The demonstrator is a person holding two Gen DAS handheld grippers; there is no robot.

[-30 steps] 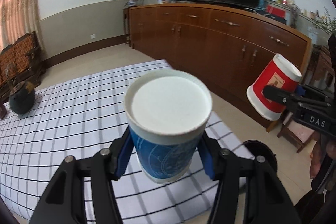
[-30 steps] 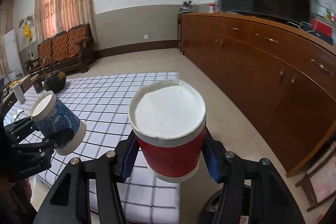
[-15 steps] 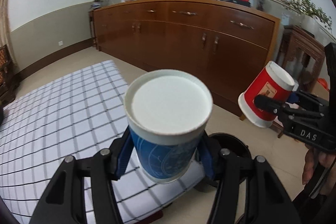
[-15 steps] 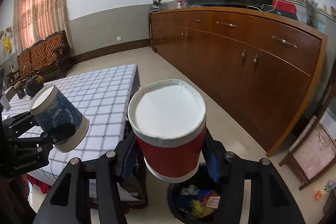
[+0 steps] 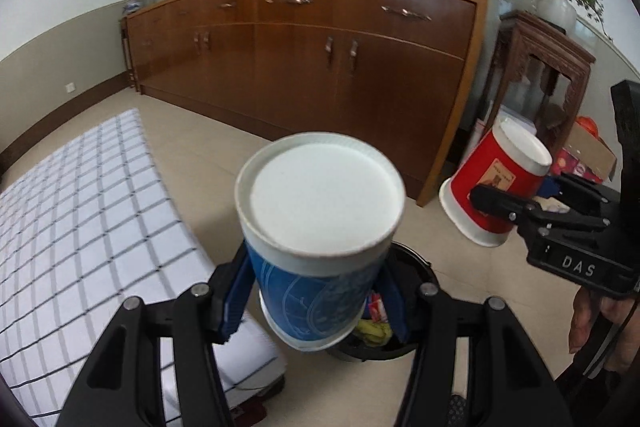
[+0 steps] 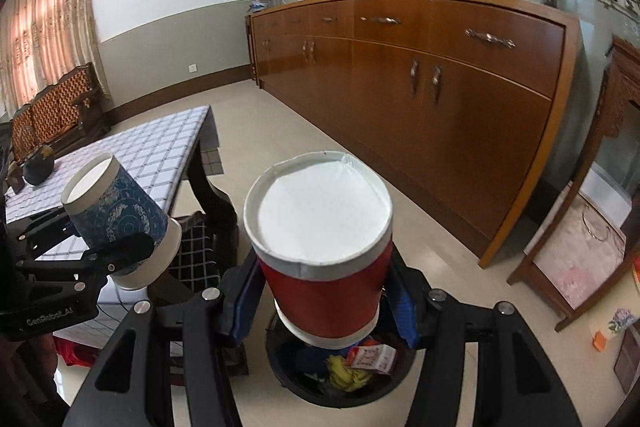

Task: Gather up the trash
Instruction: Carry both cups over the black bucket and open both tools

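Note:
My left gripper (image 5: 316, 291) is shut on a blue paper cup (image 5: 316, 227), held upside down with its white base toward the camera. My right gripper (image 6: 324, 291) is shut on a red paper cup (image 6: 320, 239), also upside down. Both cups hang above a black trash bin (image 6: 304, 383) on the floor, which holds wrappers and a small carton. In the left wrist view the bin (image 5: 416, 267) shows behind the blue cup, and the red cup (image 5: 496, 183) is at the right. The blue cup (image 6: 116, 215) appears at the left of the right wrist view.
A table with a checked cloth (image 5: 80, 211) stands left of the bin, its dark leg (image 6: 216, 203) close by. A long wooden sideboard (image 6: 440, 83) runs along the wall behind. A carved wooden stand (image 5: 536, 75) and a low stool (image 6: 572, 259) are at the right.
Both grippers have swung away from the table toward the sideboard and sunk a little, each keeping its cup. The trash bin has come into view beneath them.

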